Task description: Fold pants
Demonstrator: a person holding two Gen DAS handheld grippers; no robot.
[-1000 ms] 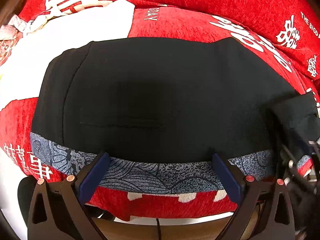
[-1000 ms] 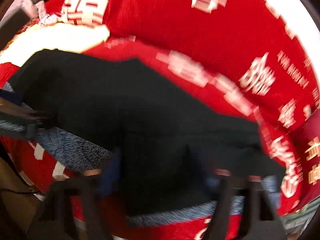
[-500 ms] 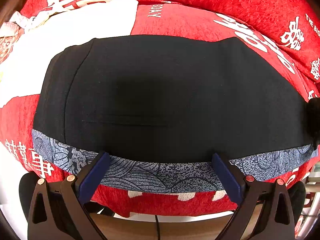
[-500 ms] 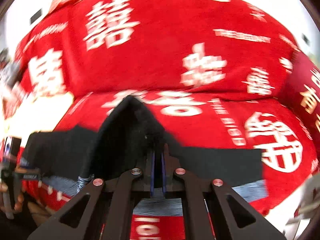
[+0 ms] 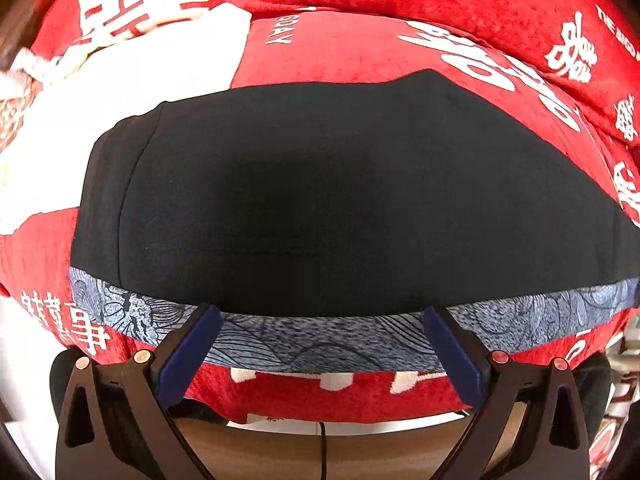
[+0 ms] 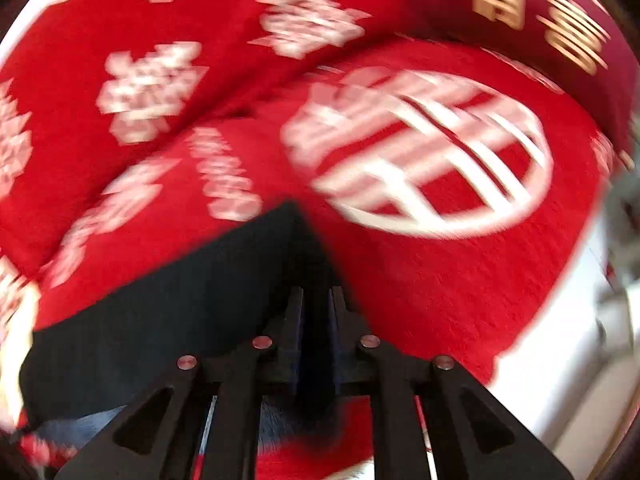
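Pants (image 6: 168, 312) pinched in right tool (image 6: 316, 304); left tool (image 5: 316, 316) spread at waistband (image 5: 320, 340).

Left gripper (image 5: 316, 316) jaws spread wide; right gripper (image 6: 316, 300) jaws pinched together.

A red cushion (image 5: 360, 56) with white characters carries the black pants (image 5: 340, 208) spread flat.

Both wrist views close above red cover (image 5: 360, 52), sharing black pants (image 5: 340, 200)
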